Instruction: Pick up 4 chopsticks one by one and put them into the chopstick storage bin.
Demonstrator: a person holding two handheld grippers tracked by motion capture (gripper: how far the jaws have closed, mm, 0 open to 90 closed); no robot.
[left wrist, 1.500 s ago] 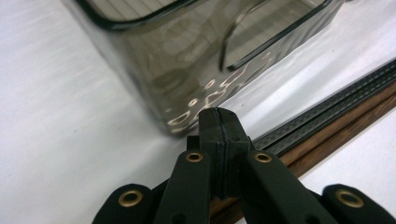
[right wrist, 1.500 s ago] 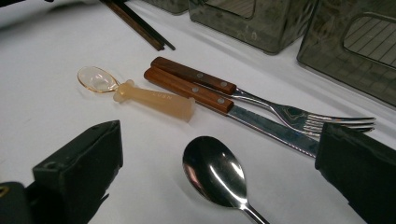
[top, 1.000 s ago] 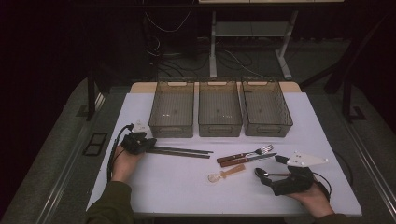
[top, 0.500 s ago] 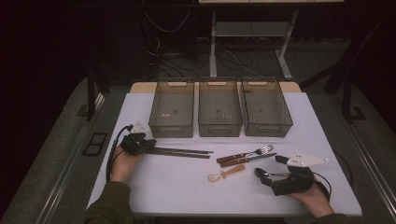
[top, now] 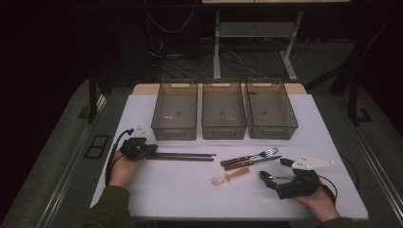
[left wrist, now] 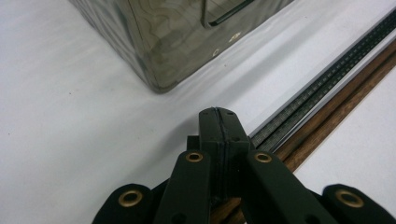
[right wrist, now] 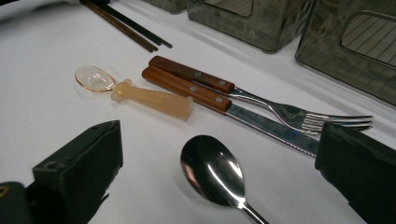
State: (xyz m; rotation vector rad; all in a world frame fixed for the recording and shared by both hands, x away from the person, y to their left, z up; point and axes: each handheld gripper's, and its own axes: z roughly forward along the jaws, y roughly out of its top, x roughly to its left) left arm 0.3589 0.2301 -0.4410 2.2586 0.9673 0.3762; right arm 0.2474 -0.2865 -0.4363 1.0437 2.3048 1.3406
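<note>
My left gripper [top: 153, 151] rests on the white table [top: 185, 194] at the left, jaws shut, at the near end of a pair of dark chopsticks [top: 183, 156]. In the left gripper view its pads [left wrist: 219, 133] are pressed together, and the chopsticks [left wrist: 327, 93] run past on the right and under the gripper body. My right gripper [top: 275, 175] lies at the front right, open. A metal spoon [right wrist: 212, 170] lies on the table between its wide-apart jaws, untouched. Just beyond are a wooden-handled fork [right wrist: 261, 100], a knife [right wrist: 224, 105] and a small translucent spoon [right wrist: 140, 93].
Three smoky transparent bins stand side by side at the back of the table: left [top: 175, 111], middle [top: 223, 111], right [top: 271, 111]. The left bin's corner [left wrist: 159, 51] is close ahead of my left gripper. The table's front edge runs near both hands.
</note>
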